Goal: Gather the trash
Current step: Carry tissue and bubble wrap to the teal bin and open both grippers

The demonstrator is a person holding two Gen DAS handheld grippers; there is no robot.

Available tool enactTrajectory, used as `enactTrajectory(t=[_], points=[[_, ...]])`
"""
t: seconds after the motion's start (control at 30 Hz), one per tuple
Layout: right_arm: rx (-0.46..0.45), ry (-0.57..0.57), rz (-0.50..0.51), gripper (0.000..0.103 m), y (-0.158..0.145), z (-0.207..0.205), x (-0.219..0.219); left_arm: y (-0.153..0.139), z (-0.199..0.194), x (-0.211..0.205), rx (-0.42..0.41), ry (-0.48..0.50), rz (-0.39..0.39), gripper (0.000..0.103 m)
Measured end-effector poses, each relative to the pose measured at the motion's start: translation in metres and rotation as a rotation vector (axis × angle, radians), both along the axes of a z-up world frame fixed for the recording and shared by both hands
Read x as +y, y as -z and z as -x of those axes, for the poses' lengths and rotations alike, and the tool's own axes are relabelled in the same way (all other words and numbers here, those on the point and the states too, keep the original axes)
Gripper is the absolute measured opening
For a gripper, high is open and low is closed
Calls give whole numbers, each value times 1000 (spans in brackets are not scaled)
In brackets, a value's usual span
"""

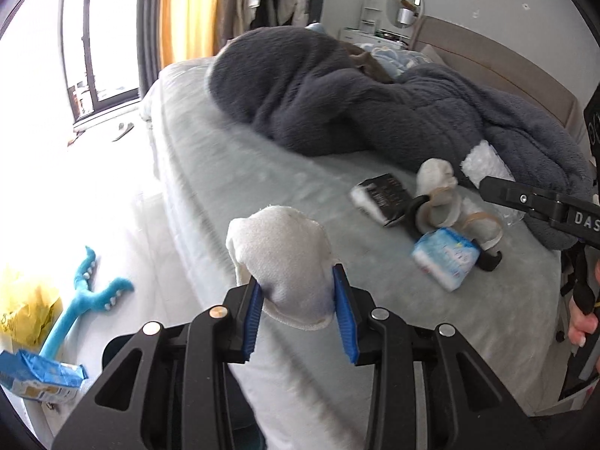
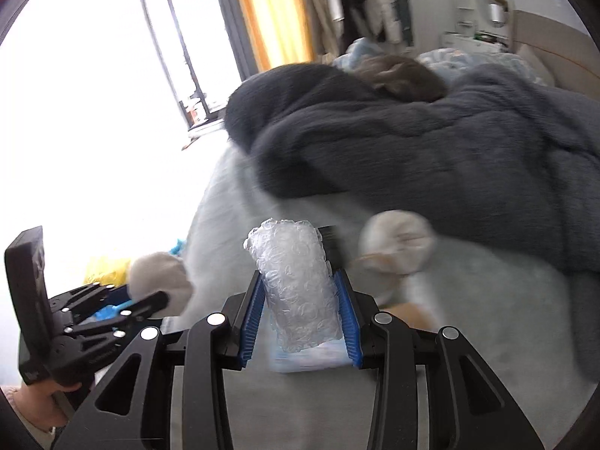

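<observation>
My left gripper (image 1: pixel 296 279) is shut on a crumpled white sock (image 1: pixel 285 255), held above the near edge of the bed. My right gripper (image 2: pixel 299 277) is shut on a roll of clear bubble wrap (image 2: pixel 296 281) that stands up between the blue pads. In the left wrist view the right gripper (image 1: pixel 487 185) comes in from the right with the bubble wrap (image 1: pixel 483 163) at its tip. On the bed lie a blue tissue pack (image 1: pixel 446 258), a black box (image 1: pixel 386 198), tape rolls (image 1: pixel 438 212) and a second white sock (image 1: pixel 435 174). The right wrist view shows the left gripper (image 2: pixel 165 298) at lower left.
A dark grey fleece blanket (image 1: pixel 337 93) is heaped across the pale bed sheet (image 1: pixel 243 172). On the floor at left lie a blue plush toy (image 1: pixel 86 292), a yellow bag (image 1: pixel 26 307) and a blue packet (image 1: pixel 37 378). A bright window (image 1: pixel 45 37) is behind. A hand (image 1: pixel 583 322) holds the right gripper.
</observation>
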State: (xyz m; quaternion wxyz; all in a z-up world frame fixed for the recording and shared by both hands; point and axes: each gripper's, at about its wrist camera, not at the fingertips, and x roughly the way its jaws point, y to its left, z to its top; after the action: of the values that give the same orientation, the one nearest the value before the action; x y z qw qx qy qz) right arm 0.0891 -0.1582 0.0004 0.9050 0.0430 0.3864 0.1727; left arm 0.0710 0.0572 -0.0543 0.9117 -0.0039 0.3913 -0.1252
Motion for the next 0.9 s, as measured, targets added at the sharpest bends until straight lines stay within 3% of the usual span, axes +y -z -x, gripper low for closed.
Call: enactTrajectory(t=[0.37, 0.77, 0.9], points=[[23, -176, -3, 38, 8, 7, 113, 44, 9, 79, 134, -105, -2, 38], [124, -286, 35, 39, 41, 13, 198, 111, 23, 148, 338, -149, -63, 38], [160, -314, 49, 39, 55, 12, 221, 130, 26, 164, 421, -155, -35, 38]])
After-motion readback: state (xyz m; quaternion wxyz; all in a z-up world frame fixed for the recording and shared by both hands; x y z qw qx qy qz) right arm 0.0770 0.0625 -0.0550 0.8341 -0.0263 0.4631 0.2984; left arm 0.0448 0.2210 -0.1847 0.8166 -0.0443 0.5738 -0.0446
